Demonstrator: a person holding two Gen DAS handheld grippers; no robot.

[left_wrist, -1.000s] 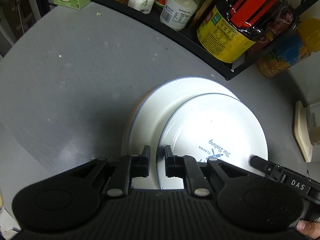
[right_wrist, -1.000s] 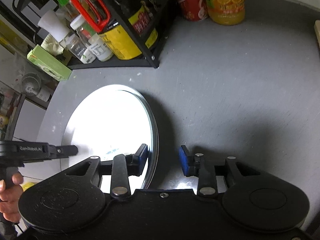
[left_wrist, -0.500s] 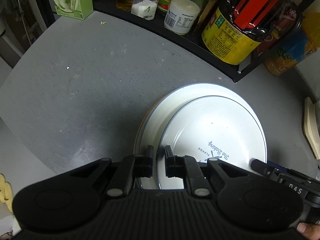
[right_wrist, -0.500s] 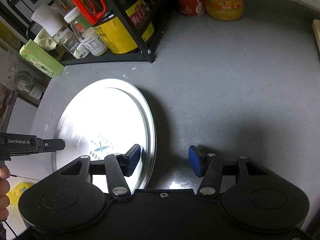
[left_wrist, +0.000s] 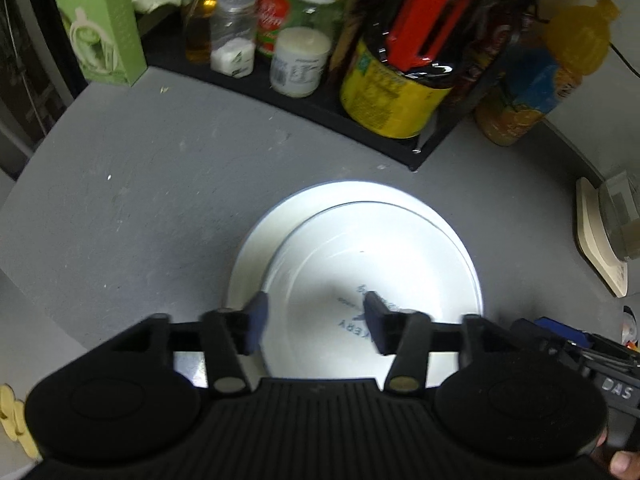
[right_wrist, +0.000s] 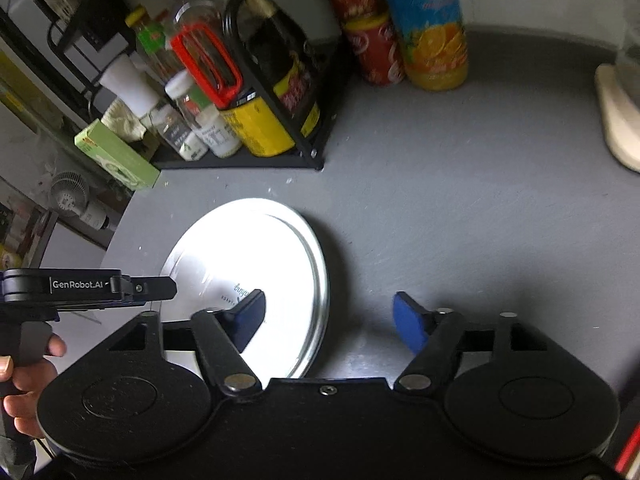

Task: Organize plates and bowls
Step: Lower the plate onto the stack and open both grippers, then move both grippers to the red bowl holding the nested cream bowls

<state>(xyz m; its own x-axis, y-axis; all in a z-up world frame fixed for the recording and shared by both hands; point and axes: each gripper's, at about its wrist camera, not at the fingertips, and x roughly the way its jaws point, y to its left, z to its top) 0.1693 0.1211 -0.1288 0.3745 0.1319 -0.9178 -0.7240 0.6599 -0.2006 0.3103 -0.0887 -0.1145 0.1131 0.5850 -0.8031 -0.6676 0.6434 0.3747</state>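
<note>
Left gripper (left_wrist: 312,322): at 6 o'clock in the left wrist view, jaws opening, moderately wide, pads clear of any rim; the near edge of the smaller plate lies below, between the fingers.
Right gripper (right_wrist: 328,320): at 6 o'clock in the right wrist view, jaws opening and wide; left finger over the plates, right finger over bare counter, nothing gripped.
Smaller plate (left_wrist: 372,280): white, blue print near its middle, lying flat on the larger plate, offset toward 4 o'clock.
Larger plate (left_wrist: 248,256): white, flat on the counter, its rim showing as a crescent from 8 to 1 o'clock around the smaller one.
Counter (left_wrist: 140,200): grey, speckled, bearing both plates.
Hand (right_wrist: 24,384): at 8 o'clock in the right wrist view, gripping the left tool's handle.
Black rack (left_wrist: 320,108): at 12 o'clock beyond the plates, holding jars and a yellow-labelled bottle with red handle (left_wrist: 404,76).
Green box (left_wrist: 102,20): at 11 o'clock, upright beside the rack.
Orange drink bottle (left_wrist: 536,80): at 1 o'clock, just beside the rack.
</note>
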